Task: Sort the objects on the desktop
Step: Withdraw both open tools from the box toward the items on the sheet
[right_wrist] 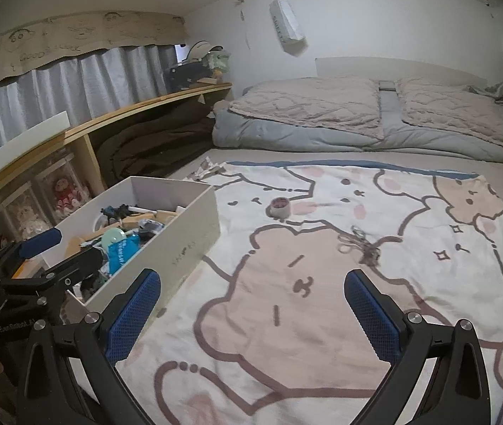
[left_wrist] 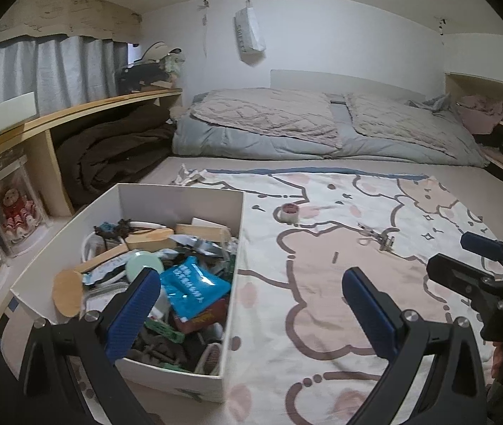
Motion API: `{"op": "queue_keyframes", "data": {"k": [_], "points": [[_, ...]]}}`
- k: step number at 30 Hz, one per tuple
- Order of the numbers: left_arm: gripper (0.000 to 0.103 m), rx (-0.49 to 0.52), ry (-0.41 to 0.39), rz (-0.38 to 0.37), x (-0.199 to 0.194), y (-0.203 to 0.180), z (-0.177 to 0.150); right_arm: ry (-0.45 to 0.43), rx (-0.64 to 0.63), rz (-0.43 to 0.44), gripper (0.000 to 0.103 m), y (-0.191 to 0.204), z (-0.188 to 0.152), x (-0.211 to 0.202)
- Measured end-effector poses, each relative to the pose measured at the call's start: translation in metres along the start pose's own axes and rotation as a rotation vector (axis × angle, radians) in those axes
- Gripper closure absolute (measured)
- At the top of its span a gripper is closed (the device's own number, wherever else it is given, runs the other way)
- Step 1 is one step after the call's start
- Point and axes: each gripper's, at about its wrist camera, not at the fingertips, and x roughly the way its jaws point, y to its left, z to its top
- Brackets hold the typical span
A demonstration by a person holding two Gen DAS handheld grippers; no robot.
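Note:
A white box (left_wrist: 180, 194) (right_wrist: 187, 237) full of small items, among them a blue packet (left_wrist: 195, 288), stands at the left on a cartoon-bear blanket (left_wrist: 340, 318) (right_wrist: 287, 318). A small round jar (left_wrist: 288, 212) (right_wrist: 280, 207) and a metal eyelash curler (left_wrist: 379, 235) (right_wrist: 361, 244) lie on the blanket farther out. My left gripper (left_wrist: 251, 301) is open and empty, its left finger over the box's near end. My right gripper (right_wrist: 251, 304) is open and empty above the blanket, right of the box. Each gripper shows in the other view, the right one (left_wrist: 478, 265) and the left one (right_wrist: 56, 251).
A folded grey and pink duvet (left_wrist: 322, 127) (right_wrist: 375, 117) lies at the far end of the bed. A wooden shelf (left_wrist: 74, 113) with a dark blanket and boxed dolls (left_wrist: 17, 212) runs along the left. An open cubby (left_wrist: 489, 120) with clothes is at the right.

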Motion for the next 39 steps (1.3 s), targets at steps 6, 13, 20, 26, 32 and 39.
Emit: {"op": "queue_keyframes", "data": {"k": [6,13,20,26,32,39], "points": [[0.0,0.013,0.013,-0.025,0.008,-0.017,0.002,-0.012,0.022,-0.043,0.0,-0.023,-0.004,-0.009],[0.0,0.041,0.025,-0.076,0.019,-0.043,0.005,-0.003,0.023,-0.094,0.0,-0.045,-0.011,-0.015],[0.0,0.069,0.034,-0.127,0.03,-0.073,0.01,0.002,0.006,-0.142,0.0,-0.063,-0.014,-0.027],[0.0,0.091,0.019,-0.161,0.032,-0.096,0.019,0.01,-0.015,-0.158,0.0,-0.078,-0.009,-0.039],[0.0,0.1,-0.016,-0.186,0.031,-0.111,0.036,0.055,-0.038,-0.099,0.0,-0.086,0.006,-0.05],[0.0,0.115,-0.055,-0.177,0.034,-0.121,0.06,0.114,-0.129,-0.096,0.0,-0.088,0.041,-0.056]]}}
